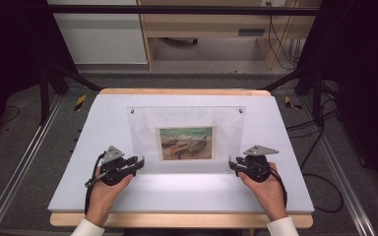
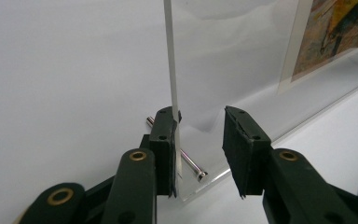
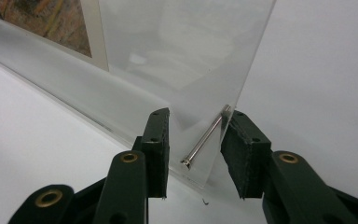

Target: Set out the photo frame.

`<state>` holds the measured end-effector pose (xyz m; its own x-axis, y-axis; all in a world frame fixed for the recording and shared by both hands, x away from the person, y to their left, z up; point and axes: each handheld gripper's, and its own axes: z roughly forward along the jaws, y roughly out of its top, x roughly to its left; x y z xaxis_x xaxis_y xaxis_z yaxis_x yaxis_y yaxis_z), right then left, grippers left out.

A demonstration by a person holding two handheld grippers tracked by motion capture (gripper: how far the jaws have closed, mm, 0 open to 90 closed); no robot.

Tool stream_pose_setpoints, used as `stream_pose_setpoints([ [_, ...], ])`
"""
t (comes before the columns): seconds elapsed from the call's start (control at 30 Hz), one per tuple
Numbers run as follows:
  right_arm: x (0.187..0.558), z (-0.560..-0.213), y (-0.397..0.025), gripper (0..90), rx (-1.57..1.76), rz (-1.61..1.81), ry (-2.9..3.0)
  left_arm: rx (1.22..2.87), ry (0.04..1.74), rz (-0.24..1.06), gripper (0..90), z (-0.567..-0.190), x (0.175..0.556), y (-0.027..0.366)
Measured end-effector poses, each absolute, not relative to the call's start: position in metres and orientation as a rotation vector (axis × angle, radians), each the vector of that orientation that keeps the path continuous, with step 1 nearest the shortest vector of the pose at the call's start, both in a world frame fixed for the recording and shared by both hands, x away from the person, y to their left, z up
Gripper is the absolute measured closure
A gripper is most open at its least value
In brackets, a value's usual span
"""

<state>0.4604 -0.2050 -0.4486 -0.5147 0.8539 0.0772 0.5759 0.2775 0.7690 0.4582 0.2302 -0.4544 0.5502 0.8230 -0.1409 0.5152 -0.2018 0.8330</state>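
Jaws of my left gripper (image 2: 199,154) and right gripper (image 3: 195,154) stand apart, each straddling a lower corner of the clear acrylic frame (image 1: 186,118) on the white table (image 1: 177,191). Its painting (image 1: 186,143) of boats (no legible writing) sits centred. A steel pin (image 3: 206,136) crosses each corner, partly hidden.

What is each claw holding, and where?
Nothing is clamped yet. Left claw and right claw stand open, each straddling a bottom corner of the clear acrylic frame.
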Motion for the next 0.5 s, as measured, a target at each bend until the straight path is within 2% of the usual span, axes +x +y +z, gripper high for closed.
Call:
stream_pose_setpoints([
  [0.5, 0.4600, -0.4487, -0.2048, 62.6, 1.298, 1.096, 2.201, 1.871, 1.094, 0.422, 64.3, -0.4544, 0.4581, 0.2301],
])
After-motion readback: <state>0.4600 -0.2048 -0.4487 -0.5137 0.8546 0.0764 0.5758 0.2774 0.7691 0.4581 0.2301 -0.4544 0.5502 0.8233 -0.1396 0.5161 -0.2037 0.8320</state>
